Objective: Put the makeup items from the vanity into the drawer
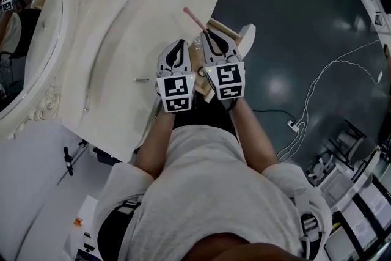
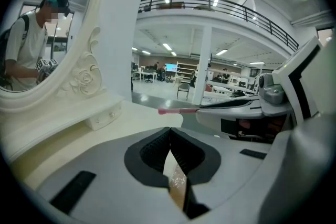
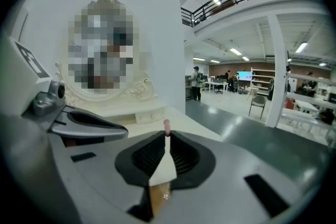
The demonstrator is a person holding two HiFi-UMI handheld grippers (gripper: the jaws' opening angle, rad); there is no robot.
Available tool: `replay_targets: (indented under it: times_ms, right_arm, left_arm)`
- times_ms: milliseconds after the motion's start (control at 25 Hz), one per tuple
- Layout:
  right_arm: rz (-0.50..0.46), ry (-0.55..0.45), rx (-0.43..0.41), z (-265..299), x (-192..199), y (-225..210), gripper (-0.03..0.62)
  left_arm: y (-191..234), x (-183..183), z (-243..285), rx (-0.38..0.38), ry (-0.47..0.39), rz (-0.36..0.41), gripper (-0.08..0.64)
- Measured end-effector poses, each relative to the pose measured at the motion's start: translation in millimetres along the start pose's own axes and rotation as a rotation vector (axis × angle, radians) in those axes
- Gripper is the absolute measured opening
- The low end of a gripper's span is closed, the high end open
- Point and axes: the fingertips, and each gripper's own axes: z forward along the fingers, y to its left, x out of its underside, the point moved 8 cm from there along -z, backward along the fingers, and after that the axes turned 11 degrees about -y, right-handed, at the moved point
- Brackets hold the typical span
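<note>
A thin pink makeup stick [image 1: 194, 19] juts forward from my right gripper [image 1: 208, 35], which is shut on it; in the right gripper view only its pink tip [image 3: 166, 124] shows above the closed jaws. That gripper hangs over the open drawer [image 1: 247, 37] at the front edge of the cream vanity [image 1: 122, 40]. Beside it on the left, my left gripper [image 1: 179, 46] is shut with nothing between its jaws. In the left gripper view the pink stick [image 2: 176, 109] points left from the right gripper [image 2: 210, 107], above the vanity top.
An oval mirror [image 1: 24, 27] in a carved frame stands at the vanity's left. Small drawers with metal knobs [image 1: 142, 79] sit on the top. White cables [image 1: 317, 85] trail over the dark floor to the right, near shelves [image 1: 360, 192].
</note>
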Motion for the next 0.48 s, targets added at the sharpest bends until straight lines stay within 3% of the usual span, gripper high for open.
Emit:
replay_targets:
  times_ms: [480]
  right_arm:
    - [0.136, 0.074, 0.129, -46.3, 56.1, -21.6, 0.037]
  left_arm:
    - [-43.4, 37.6, 2.9, 0.111, 0.074, 0.035, 0.006]
